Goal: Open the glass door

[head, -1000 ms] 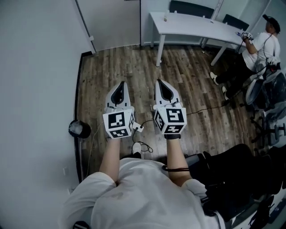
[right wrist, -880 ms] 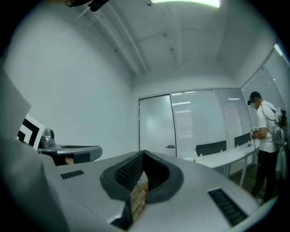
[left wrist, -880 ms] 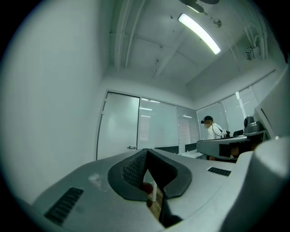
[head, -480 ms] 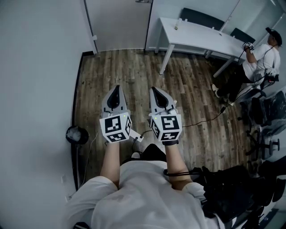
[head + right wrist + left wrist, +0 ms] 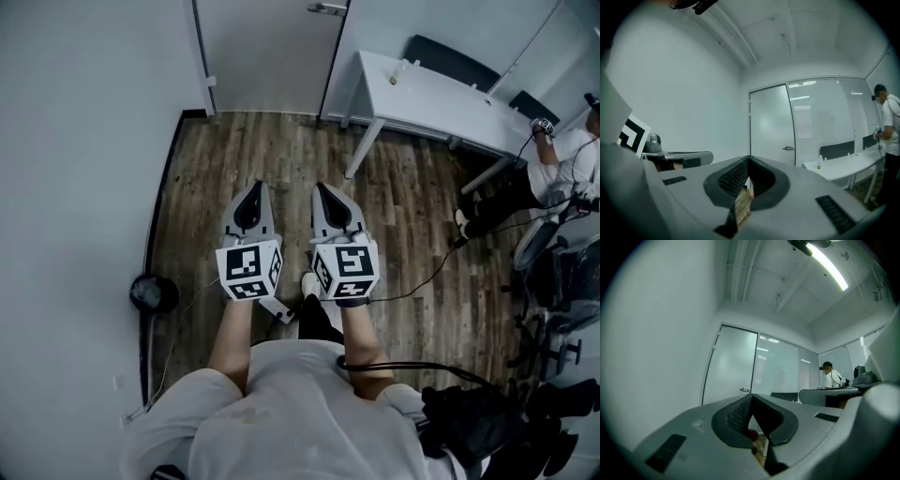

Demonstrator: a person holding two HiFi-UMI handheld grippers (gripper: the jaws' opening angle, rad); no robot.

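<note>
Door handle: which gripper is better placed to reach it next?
Right, probably. The door handle sits at the right edge of the glass door, straight ahead of the right gripper; the left gripper points at the door's middle. Both are shut and empty.

We see cool, even, rather dim light. A long white ceiling strip lamp glares at the upper right of the left gripper view. Both gripper views bow strongly, with black corners; their near foreground is blurred. Shadows are faint.
</note>
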